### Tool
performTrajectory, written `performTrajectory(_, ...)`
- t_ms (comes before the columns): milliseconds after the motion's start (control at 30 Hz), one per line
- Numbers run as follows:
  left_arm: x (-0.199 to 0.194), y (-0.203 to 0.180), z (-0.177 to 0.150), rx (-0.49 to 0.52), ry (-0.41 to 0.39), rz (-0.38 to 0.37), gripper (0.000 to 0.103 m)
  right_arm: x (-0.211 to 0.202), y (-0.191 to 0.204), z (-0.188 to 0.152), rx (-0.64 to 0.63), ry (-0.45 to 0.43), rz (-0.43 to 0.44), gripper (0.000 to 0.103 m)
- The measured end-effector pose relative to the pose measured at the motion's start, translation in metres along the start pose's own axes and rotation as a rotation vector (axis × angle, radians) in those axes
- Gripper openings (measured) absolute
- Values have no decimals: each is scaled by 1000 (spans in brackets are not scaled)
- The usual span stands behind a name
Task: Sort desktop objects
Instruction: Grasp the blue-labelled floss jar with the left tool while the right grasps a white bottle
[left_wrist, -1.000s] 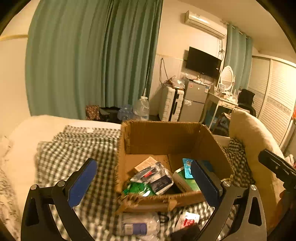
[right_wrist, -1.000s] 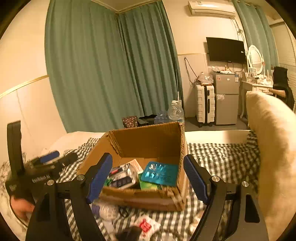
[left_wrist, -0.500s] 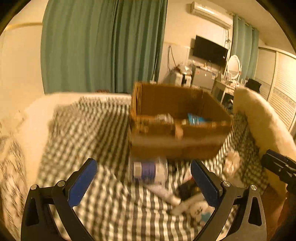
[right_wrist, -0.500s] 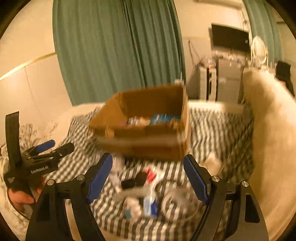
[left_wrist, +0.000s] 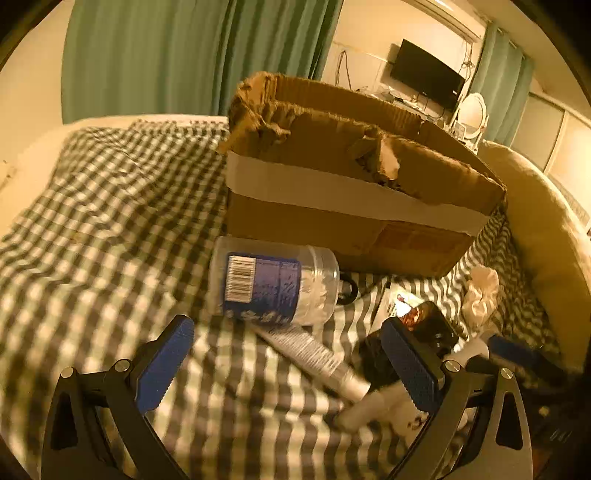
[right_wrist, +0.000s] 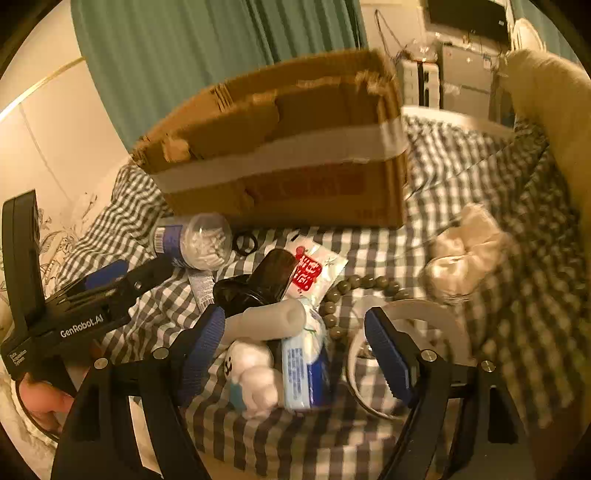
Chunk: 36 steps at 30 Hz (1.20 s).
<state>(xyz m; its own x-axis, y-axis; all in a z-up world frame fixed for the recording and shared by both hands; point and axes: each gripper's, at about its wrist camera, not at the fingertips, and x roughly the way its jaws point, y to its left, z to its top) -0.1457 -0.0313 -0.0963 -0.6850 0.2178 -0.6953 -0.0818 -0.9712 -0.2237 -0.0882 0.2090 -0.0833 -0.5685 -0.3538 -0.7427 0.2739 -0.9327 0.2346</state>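
Clutter lies beside the taped brown cardboard box (right_wrist: 280, 155), so left gripper (left_wrist: 288, 362) and right gripper (right_wrist: 295, 347), jaws apart and empty, hover low to pick.

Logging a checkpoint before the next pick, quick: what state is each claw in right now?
Left claw: open, holding nothing.
Right claw: open, has just been closing slightly, nothing gripped.
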Motion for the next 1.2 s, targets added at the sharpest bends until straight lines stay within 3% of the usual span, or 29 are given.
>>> performTrajectory(67, 11, -2, 2, 7, 14, -6, 103, 8, 1, 1, 1, 16, 9, 71)
performTrajectory(200, 22, -2, 7, 15, 9, 18, 103, 20, 4, 0, -21, 54, 20, 43)
performTrajectory(267, 26, 2, 10, -4, 2, 29, 103, 20, 5, -1, -34, 51, 14, 41)
performTrajectory(433, 48, 12, 13, -63, 36, 20, 103, 11, 11, -7, -65, 39, 13, 40)
performTrajectory(600, 65, 11, 11, -27, 88, 49, 103, 9, 9, -10, -53, 38, 11, 40)
performTrajectory(667, 59, 10, 11, -3, 57, 59, 93, 7, 9, -10, -52, 37, 11, 39)
performTrajectory(767, 49, 8, 12, 26, 36, 73, 93, 6, 11, -9, -55, 41, 9, 39)
performTrajectory(967, 27, 14, 5, -13, 25, 67, 93, -10, 21, -11, -92, 17, -11, 37)
performTrajectory(1200, -15, 1, -1, 74, -28, 72, 92, -42, 26, -10, -95, -45, -25, 37)
